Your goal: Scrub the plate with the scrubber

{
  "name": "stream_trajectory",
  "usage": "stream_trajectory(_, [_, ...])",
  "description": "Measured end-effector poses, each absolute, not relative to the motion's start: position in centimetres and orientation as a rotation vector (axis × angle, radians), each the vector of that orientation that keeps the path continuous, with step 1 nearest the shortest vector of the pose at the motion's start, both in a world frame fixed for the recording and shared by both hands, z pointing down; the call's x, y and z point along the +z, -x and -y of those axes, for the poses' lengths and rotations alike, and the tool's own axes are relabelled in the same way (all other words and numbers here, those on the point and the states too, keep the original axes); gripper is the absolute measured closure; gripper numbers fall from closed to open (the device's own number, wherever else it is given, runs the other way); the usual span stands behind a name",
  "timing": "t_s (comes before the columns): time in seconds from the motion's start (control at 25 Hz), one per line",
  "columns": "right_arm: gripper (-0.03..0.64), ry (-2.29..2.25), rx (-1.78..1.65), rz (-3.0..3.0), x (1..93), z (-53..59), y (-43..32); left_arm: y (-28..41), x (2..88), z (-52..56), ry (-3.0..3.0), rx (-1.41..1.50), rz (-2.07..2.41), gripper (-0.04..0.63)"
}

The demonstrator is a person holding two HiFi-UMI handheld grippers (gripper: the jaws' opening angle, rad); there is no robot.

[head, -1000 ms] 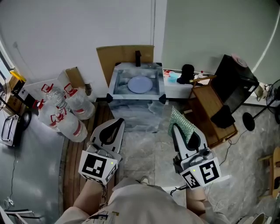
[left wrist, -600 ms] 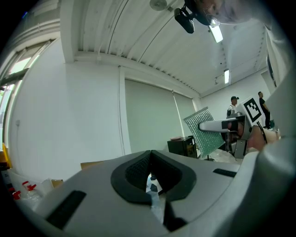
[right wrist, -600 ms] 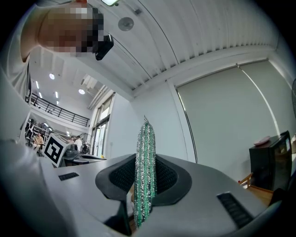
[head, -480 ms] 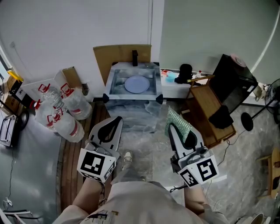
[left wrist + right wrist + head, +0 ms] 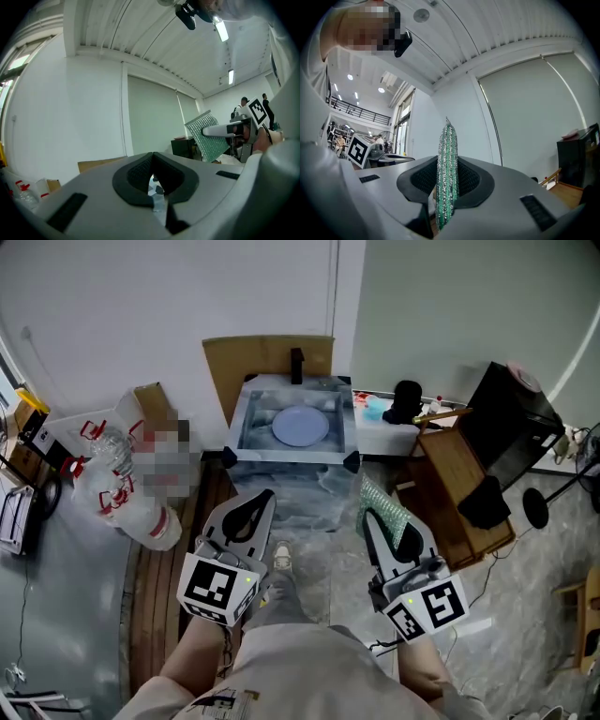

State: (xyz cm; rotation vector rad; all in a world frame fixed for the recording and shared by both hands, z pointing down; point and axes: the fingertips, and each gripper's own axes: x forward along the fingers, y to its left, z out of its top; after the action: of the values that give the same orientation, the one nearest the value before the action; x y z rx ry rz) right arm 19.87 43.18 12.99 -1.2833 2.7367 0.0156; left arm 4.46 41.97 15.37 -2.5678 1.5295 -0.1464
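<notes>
Low in the head view, the left gripper [image 5: 254,506] and the right gripper [image 5: 377,521] are held side by side above the floor [image 5: 314,568], both pointing toward a sink basin [image 5: 242,424] at the far wall. The plate [image 5: 300,425], pale and round, lies flat inside the basin, well apart from both grippers. The left gripper view shows the left gripper's [image 5: 152,174] jaws pressed together with nothing between them. The right gripper view shows the right gripper's [image 5: 446,187] jaws clamped on the scrubber [image 5: 447,159], a glittering green mesh pad seen edge-on that stands upright and reaches past the jaw tips. From above, the scrubber [image 5: 386,507] juts forward of the right gripper. A cardboard sheet [image 5: 267,357] leans behind the basin, a wooden cabinet [image 5: 457,479] stands to its right, and the person's shoe [image 5: 280,559] shows between the grippers.
</notes>
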Motion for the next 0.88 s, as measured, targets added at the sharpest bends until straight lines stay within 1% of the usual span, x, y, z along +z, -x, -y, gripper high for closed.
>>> stream_trajectory(0.24, [0.511,1.286,-0.004,-2.765,14.0,-37.3,-17.8,-2.1,16.7,-36.0,2.579,-0.158,-1.571,0.578])
stream_trajectory(0.48, [0.511,1.328,-0.083,-2.789,15.6,-28.9,-15.3,0.8,18.8,-27.2,2.634,-0.229,-1.585,0.578])
stream_trajectory(0.88, [0.509,1.444,-0.241,-2.847,19.4,-11.4,-9.6,6.3,25.7,-10.1,2.842,-0.501,-1.605,0.577])
